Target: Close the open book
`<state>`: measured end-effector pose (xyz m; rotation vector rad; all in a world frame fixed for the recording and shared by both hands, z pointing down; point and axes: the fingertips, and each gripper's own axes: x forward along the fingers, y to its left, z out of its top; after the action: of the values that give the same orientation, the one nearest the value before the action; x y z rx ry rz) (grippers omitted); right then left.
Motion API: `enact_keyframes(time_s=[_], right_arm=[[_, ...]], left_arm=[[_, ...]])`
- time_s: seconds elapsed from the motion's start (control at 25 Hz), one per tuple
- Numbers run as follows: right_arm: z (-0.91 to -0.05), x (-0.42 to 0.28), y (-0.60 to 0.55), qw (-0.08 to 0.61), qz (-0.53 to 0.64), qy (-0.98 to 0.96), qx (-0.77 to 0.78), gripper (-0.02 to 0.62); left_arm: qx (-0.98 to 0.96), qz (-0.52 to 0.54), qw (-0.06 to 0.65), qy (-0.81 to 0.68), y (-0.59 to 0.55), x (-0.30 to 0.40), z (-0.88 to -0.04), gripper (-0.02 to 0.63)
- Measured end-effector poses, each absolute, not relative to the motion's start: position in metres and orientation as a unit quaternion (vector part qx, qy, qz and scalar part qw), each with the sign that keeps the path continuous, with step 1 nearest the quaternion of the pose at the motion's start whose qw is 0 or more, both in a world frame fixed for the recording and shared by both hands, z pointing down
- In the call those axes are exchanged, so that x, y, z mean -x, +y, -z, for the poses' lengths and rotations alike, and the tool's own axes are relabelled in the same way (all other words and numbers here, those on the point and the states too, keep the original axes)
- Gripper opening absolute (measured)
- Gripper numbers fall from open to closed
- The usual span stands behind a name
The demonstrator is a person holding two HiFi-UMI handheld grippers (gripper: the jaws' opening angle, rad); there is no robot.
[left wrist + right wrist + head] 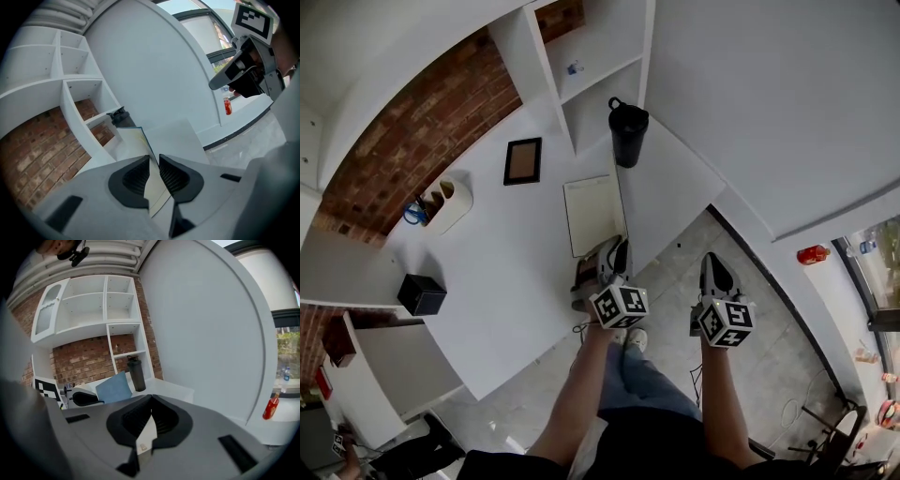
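Left tool (154, 163) grips the raised cover of the book (592, 214) on the tabletop (516, 253) ahead; right tool (151, 409), beside it, is clenched shut.

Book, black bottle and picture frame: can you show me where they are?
book (592, 214), head view, on its open white page.
black bottle (628, 139), head view, on its dark body.
picture frame (523, 161), head view, on its brown middle.

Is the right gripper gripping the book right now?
No, the right gripper has its jaws shut on nothing; the left gripper alone pinches the book cover.
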<state>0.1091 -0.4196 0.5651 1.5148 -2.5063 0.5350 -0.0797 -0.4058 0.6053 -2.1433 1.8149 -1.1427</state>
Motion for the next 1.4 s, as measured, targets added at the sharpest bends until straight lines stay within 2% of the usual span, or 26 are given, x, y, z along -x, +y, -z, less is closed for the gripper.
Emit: enact_keyframes(time_s=[0.44, 0.8, 1.0, 1.4], right_arm=[[-0.573, -0.048, -0.418, 0.103, -0.180, -0.868, -0.450, -0.002], [-0.581, -0.018, -0.414, 0.116, -0.181, -0.880, -0.423, -0.002], [-0.583, -0.016, -0.415, 0.119, -0.183, -0.880, -0.422, -0.002], [-0.587, -0.016, -0.418, 0.119, -0.187, -0.877, -0.425, -0.002]], left_arm=[[0.676, 0.342, -0.049, 0.651, -0.378, 0.141, -0.624, 0.119], [0.631, 0.307, -0.120, 0.702, -0.361, 0.190, -0.634, 0.212], [0.603, 0.277, -0.140, 0.735, -0.356, 0.220, -0.631, 0.213], [0.588, 0.370, -0.171, 0.699, -0.361, 0.234, -0.670, 0.213]])
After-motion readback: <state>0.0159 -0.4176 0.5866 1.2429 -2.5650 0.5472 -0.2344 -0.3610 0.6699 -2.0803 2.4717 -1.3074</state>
